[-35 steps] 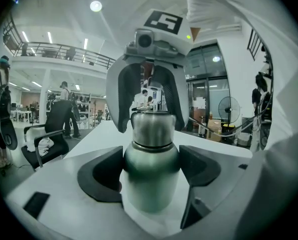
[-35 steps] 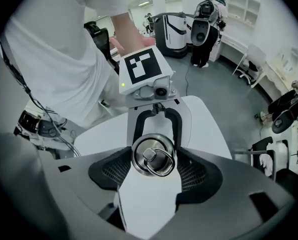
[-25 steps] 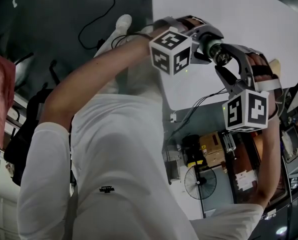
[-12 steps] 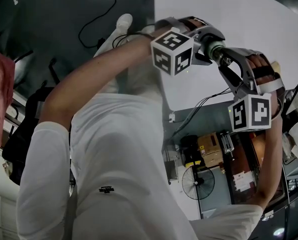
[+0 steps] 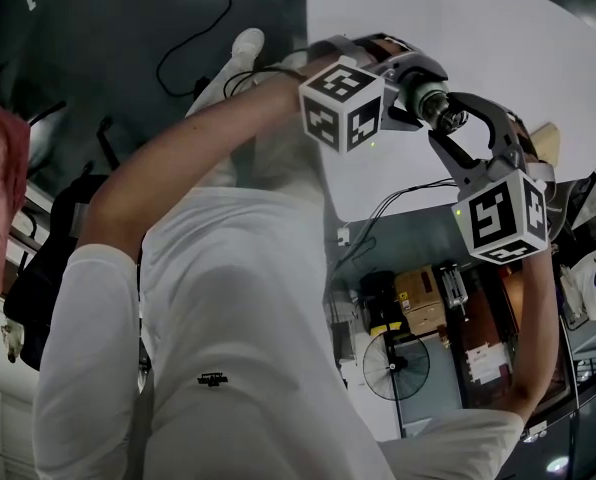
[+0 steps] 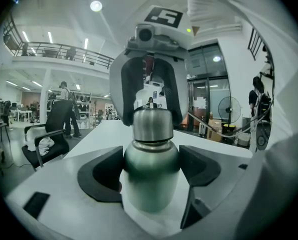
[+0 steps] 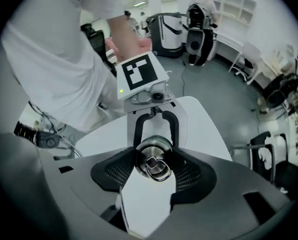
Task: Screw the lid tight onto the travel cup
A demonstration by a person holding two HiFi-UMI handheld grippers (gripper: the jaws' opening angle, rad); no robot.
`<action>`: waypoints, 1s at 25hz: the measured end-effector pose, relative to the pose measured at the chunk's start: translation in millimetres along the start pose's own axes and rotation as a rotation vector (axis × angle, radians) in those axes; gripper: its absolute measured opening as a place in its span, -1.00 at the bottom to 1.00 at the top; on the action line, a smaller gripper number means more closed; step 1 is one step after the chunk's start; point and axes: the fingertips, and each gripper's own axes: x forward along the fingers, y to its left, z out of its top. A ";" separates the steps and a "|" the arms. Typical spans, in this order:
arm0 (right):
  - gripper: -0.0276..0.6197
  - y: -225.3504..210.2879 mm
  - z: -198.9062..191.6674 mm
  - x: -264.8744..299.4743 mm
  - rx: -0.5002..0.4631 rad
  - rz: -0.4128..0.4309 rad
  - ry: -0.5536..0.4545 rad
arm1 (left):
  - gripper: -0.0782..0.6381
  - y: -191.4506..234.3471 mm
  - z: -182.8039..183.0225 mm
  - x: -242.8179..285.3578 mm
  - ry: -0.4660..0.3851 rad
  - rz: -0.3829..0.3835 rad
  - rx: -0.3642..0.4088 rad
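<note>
The steel travel cup lies roughly level above the table, and my left gripper is shut on its body. The cup's lid points away from the left gripper. In the head view the left gripper reaches in from the left and the right gripper comes from the lower right. My right gripper looks straight down onto the lid and its ring. Its jaws have just been closing with the lid between them, and both pads now press the lid's rim.
A white round table lies under the grippers. On the dark floor are cables, a fan and boxes. The person's shoe is near the table's edge. People and a chair are far off.
The right gripper has rolled about the lid, so its marker cube now shows a different tilt. The left gripper and the cup have stayed where they were.
</note>
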 end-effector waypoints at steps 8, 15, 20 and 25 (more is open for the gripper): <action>-0.20 -11.9 -6.8 0.5 0.619 -0.129 -0.066 | 0.16 0.2 -0.7 3.4 0.007 0.006 -0.001; 0.01 -9.4 -11.1 3.0 0.831 -0.161 -0.118 | 0.16 0.7 -1.6 2.0 0.007 0.013 -0.007; 0.01 -5.0 4.1 -10.5 0.581 -0.144 -0.102 | 0.16 0.6 -1.2 -0.1 0.003 0.012 -0.004; 0.01 -3.6 9.4 -19.2 0.183 -0.126 0.004 | 0.16 0.7 -1.3 0.5 0.005 0.010 -0.007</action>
